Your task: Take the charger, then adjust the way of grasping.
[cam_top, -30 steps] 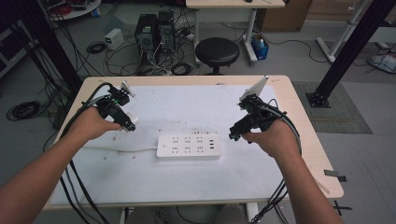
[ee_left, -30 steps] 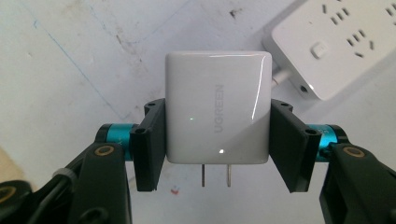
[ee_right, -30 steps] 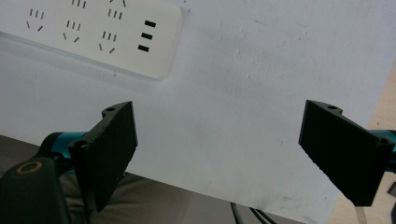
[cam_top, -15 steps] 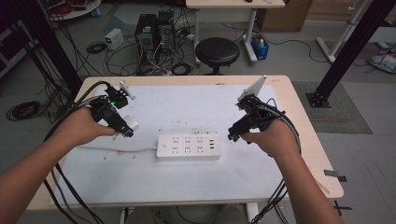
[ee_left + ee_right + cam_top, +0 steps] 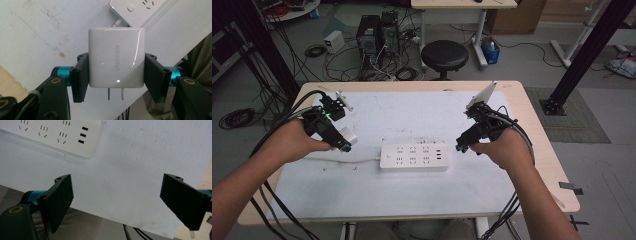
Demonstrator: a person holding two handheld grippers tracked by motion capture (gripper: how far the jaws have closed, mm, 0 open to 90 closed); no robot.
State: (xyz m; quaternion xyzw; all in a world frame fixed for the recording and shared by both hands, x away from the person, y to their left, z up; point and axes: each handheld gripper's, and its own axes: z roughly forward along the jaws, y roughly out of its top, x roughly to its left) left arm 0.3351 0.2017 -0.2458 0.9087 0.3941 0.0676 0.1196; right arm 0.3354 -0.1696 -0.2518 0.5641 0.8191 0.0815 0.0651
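Observation:
A white charger plug (image 5: 116,57) with two metal prongs is clamped between the jaws of my left gripper (image 5: 116,75). In the high view that gripper (image 5: 343,143) holds the charger (image 5: 347,136) just above the mat, left of the white power strip (image 5: 413,157). The strip's end with its switch and cable (image 5: 130,11) shows beyond the charger in the left gripper view. My right gripper (image 5: 462,146) hovers at the strip's right end. Its jaws (image 5: 117,200) stand wide apart with nothing between them, and the strip's USB end (image 5: 62,135) lies ahead of them.
A white mat (image 5: 412,125) covers the wooden table (image 5: 542,150). The strip's white cable (image 5: 347,160) runs left along the mat. Black cables trail from both grippers over the table's near edge. A stool (image 5: 444,54) and computers stand on the floor behind.
My left gripper has lifted the charger off the mat and carried it slightly left and toward the near edge. The right gripper has kept still.

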